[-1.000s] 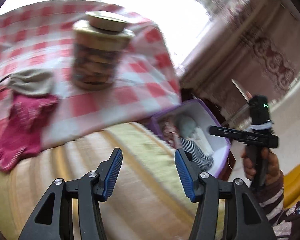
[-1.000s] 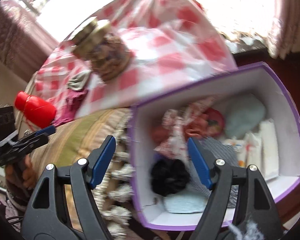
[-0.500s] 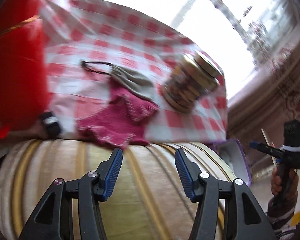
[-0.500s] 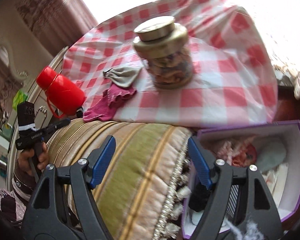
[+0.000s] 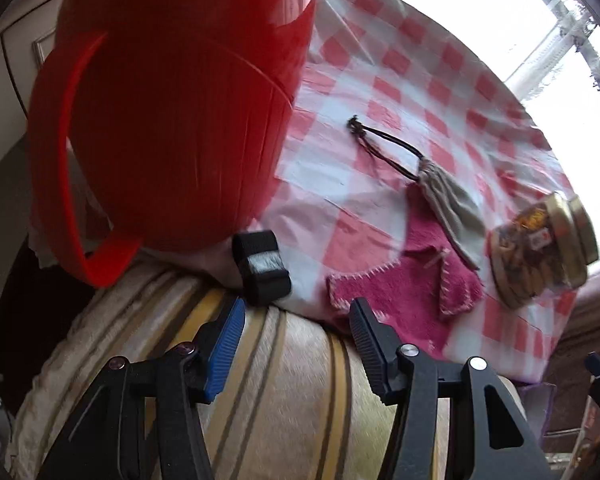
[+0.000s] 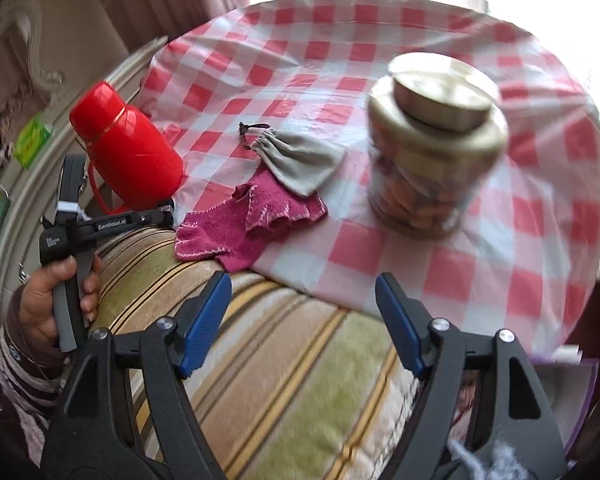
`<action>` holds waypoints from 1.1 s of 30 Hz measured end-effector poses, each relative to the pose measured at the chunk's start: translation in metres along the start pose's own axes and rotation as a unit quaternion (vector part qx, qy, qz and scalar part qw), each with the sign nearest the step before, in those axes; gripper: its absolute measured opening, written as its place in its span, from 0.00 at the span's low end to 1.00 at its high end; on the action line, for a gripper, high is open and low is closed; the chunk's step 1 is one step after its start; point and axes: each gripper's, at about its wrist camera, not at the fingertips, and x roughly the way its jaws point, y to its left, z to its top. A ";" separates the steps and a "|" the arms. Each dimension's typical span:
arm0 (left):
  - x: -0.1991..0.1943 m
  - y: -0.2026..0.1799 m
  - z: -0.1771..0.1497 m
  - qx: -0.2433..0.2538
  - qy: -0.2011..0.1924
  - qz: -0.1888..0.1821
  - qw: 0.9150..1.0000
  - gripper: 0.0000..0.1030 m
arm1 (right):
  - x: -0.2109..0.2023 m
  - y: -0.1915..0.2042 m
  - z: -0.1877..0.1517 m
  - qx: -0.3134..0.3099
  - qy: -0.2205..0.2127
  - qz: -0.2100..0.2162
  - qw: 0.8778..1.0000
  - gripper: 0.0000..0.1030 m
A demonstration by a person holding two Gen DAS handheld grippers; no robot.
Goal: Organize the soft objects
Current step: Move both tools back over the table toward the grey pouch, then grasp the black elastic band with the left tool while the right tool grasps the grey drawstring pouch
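A pink knitted cloth (image 5: 404,292) (image 6: 252,224) lies at the near edge of the red-checked tablecloth (image 5: 380,80) (image 6: 300,60), hanging slightly onto a striped cushion (image 5: 300,380) (image 6: 280,360). A grey drawstring pouch (image 5: 448,204) (image 6: 300,160) overlaps its far side. My left gripper (image 5: 296,312) (image 6: 166,210) hovers open over the cushion, just short of the cloth, with nothing between its fingers. My right gripper (image 6: 304,284) is open and empty, above the cushion in front of the cloth and jar.
A big red thermos (image 5: 180,100) (image 6: 128,152) stands left of the cloth, with a small black strap (image 5: 262,268) at its foot. A gold-lidded glass jar (image 5: 540,248) (image 6: 432,148) stands on the right. A purple box's corner (image 6: 572,364) shows at lower right.
Both grippers swung away from the purple box toward the table. The left one moved left and closer to the thermos and pink cloth. The right one now faces the cloth and jar.
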 end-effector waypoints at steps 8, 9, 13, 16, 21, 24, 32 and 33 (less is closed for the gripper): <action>0.036 0.000 0.016 -0.013 0.025 0.039 0.999 0.54 | 0.061 0.026 0.048 -0.059 0.026 -0.007 0.998 0.75; 0.041 0.001 0.018 -0.019 0.029 0.038 0.999 0.54 | 0.071 0.028 0.055 -0.065 0.030 -0.011 0.997 0.75; 0.043 -0.001 0.016 -0.017 0.019 0.047 0.999 0.53 | 0.109 0.038 0.083 -0.093 0.036 -0.031 0.995 0.76; 0.041 0.000 0.014 -0.019 0.008 0.052 0.998 0.45 | 0.138 0.043 0.102 -0.111 0.042 -0.044 0.992 0.76; 0.039 -0.001 0.013 -0.017 0.002 0.032 0.999 0.30 | 0.183 0.046 0.126 -0.133 0.059 -0.060 0.988 0.76; 0.037 -0.002 0.012 -0.015 -0.004 0.013 1.000 0.30 | 0.201 0.046 0.134 -0.141 0.066 -0.072 0.985 0.76; 0.027 -0.001 0.009 -0.010 -0.018 -0.032 0.999 0.30 | 0.235 0.054 0.146 -0.172 0.081 -0.056 0.980 0.71; 0.026 0.000 0.009 -0.010 -0.019 -0.035 0.999 0.30 | 0.237 0.054 0.146 -0.170 0.082 -0.050 0.981 0.62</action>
